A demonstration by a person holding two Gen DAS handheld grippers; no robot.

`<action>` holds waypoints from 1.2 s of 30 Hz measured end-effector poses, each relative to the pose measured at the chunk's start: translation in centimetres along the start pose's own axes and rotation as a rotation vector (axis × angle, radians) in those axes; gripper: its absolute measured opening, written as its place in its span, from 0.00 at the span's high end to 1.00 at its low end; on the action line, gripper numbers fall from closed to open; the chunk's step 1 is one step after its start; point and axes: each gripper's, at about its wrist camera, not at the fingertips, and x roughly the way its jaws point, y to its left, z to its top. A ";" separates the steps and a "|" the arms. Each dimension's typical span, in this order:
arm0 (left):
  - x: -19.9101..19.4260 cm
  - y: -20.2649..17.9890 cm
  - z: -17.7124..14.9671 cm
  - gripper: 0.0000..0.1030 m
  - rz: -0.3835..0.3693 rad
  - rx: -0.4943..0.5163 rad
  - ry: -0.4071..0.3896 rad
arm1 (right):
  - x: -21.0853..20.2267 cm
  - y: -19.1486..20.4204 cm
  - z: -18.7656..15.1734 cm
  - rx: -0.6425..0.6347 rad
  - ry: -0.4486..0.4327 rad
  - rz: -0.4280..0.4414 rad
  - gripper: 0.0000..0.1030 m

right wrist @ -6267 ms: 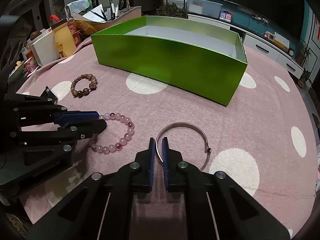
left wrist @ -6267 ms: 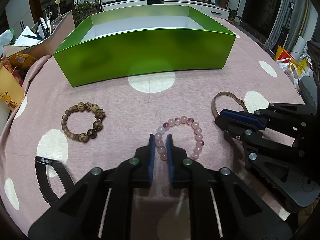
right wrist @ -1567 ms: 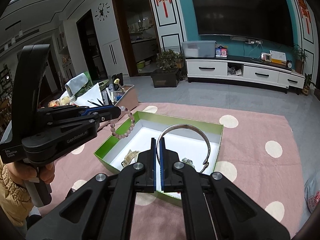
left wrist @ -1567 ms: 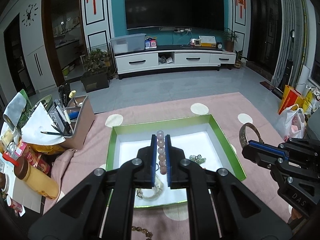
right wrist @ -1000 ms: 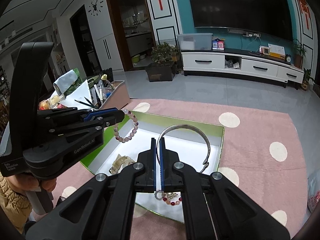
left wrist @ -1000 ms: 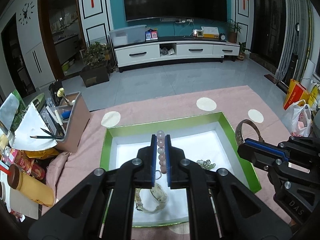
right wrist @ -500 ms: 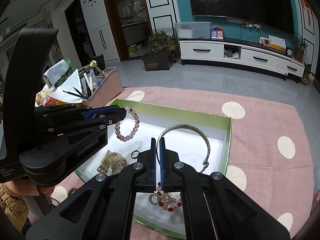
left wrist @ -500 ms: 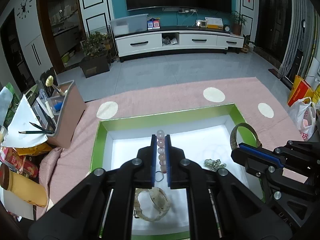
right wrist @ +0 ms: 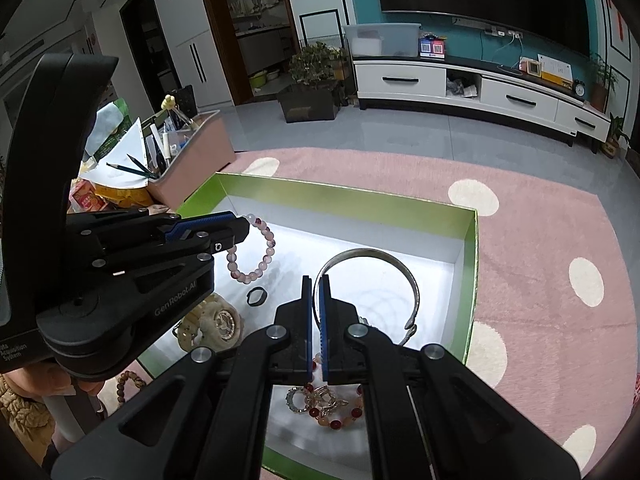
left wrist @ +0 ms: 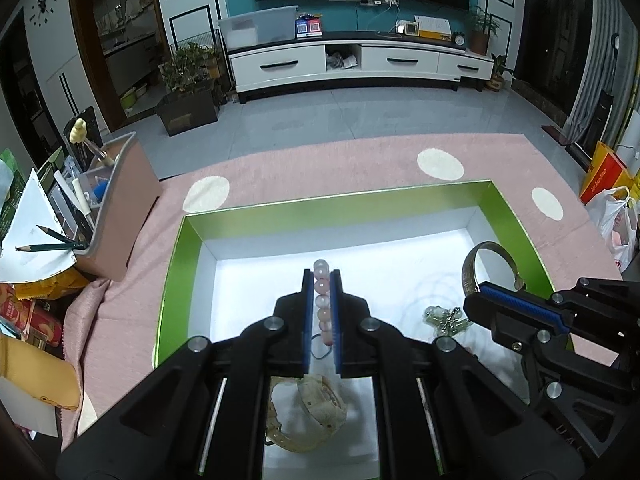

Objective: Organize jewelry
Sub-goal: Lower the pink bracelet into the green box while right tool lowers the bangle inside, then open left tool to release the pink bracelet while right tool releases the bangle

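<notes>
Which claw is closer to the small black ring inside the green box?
Left. The left claw hangs just above and beside the small black ring; the right claw is farther along the box floor.

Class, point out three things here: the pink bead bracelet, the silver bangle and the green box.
pink bead bracelet (right wrist: 256, 258), right wrist view, hanging bead loop.
silver bangle (right wrist: 394, 264), right wrist view, arched band.
green box (left wrist: 340, 202), left wrist view, far wall.
</notes>
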 end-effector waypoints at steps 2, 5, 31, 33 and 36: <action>0.3 0.0 -0.1 0.93 0.003 0.000 0.005 | 0.2 0.0 0.0 0.001 0.004 -0.003 0.98; 0.5 -0.1 -0.2 0.93 0.006 -0.002 0.012 | 0.4 -0.2 -0.2 0.001 0.009 -0.006 0.98; 1.6 -0.5 -0.7 0.92 0.005 0.013 0.059 | 1.1 -0.4 -0.3 0.011 0.034 -0.016 0.97; 1.7 -0.5 -0.8 0.92 0.006 0.015 0.060 | 1.1 -0.4 -0.4 0.009 0.037 -0.018 0.96; 1.6 -0.5 -0.8 0.92 0.003 0.013 0.058 | 1.2 -0.5 -0.4 0.011 0.039 -0.021 0.94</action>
